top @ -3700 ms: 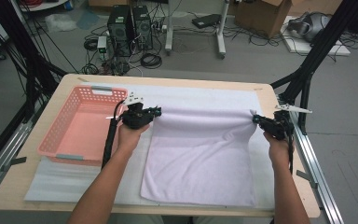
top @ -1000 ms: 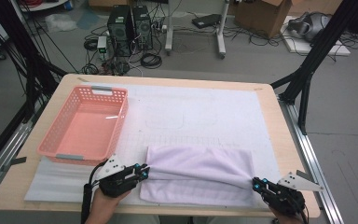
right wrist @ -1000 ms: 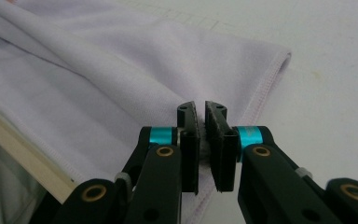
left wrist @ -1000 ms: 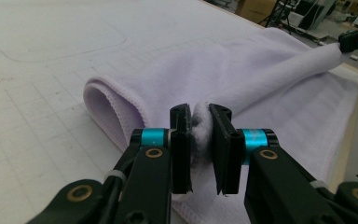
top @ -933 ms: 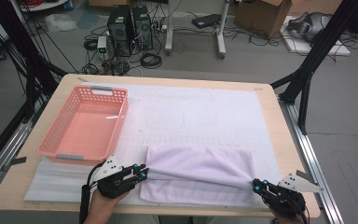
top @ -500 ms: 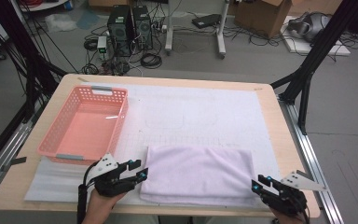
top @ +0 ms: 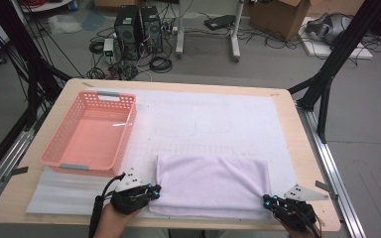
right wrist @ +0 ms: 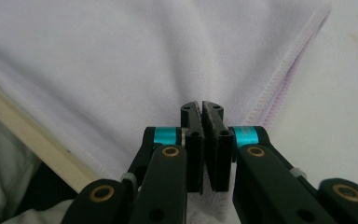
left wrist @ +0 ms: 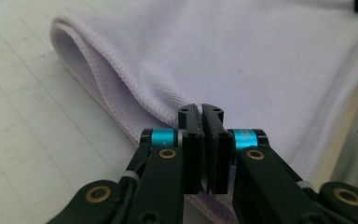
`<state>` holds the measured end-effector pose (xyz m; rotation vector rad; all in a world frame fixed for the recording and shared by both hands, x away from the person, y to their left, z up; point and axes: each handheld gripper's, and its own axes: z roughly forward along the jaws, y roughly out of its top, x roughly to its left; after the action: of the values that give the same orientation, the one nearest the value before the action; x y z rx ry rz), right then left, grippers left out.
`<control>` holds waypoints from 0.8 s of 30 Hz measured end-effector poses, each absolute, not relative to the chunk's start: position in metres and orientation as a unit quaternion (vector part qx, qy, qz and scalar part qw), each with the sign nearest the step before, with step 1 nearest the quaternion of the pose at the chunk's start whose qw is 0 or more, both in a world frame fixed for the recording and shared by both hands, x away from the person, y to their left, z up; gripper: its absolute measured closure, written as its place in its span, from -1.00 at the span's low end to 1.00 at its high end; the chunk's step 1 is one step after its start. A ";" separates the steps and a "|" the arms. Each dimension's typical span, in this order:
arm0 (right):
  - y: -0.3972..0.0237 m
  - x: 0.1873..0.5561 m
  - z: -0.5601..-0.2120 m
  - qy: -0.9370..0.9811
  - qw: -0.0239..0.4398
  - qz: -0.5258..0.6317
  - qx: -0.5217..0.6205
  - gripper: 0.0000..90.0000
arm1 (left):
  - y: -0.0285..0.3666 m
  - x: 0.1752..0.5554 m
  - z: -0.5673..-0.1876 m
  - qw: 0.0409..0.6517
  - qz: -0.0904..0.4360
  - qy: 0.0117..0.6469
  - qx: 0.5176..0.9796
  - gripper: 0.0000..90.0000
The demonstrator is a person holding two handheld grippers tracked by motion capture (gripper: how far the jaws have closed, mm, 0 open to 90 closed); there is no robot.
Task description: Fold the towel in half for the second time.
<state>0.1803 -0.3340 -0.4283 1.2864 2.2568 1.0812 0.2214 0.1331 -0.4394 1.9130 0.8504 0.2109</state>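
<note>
A lavender towel [top: 213, 183] lies folded in half and flat on the white mat, near the table's front edge. My left gripper [top: 156, 188] rests at its near left corner, jaws shut. In the left gripper view the gripper [left wrist: 200, 109] has just been closing; its tips sit over the towel's [left wrist: 242, 56] hemmed edge with no cloth pinched between them. My right gripper [top: 268, 200] sits at the near right corner. In the right gripper view this gripper [right wrist: 202, 106] has also just been closing, and it stands shut and empty above the towel [right wrist: 121, 56].
A pink plastic basket [top: 92, 134] stands empty at the left of the table. The white gridded mat [top: 218, 114] covers most of the wooden tabletop [top: 307, 163]. Black frame legs, cables and computer cases stand on the floor beyond the far edge.
The towel's far edge was carried to the near edge, folding it in half. Its raised top layer has since dropped flat. Both grippers let go, opened and now stand shut at the near corners.
</note>
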 end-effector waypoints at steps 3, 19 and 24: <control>-0.337 0.176 -0.422 0.788 0.163 0.389 0.449 0.94 | 0.141 0.218 -0.431 0.519 0.076 0.352 0.775 0.92; -0.343 0.169 -0.408 0.742 0.196 0.411 0.492 0.33 | 0.142 0.219 -0.426 0.542 0.108 0.369 0.748 0.21; -0.342 0.199 -0.412 0.738 0.204 0.400 0.504 0.32 | 0.132 0.248 -0.423 0.540 0.119 0.378 0.743 0.16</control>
<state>0.1985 -0.3420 -0.4125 1.4053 2.0581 1.1160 0.2480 0.1325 -0.4225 1.7649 0.8985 0.2827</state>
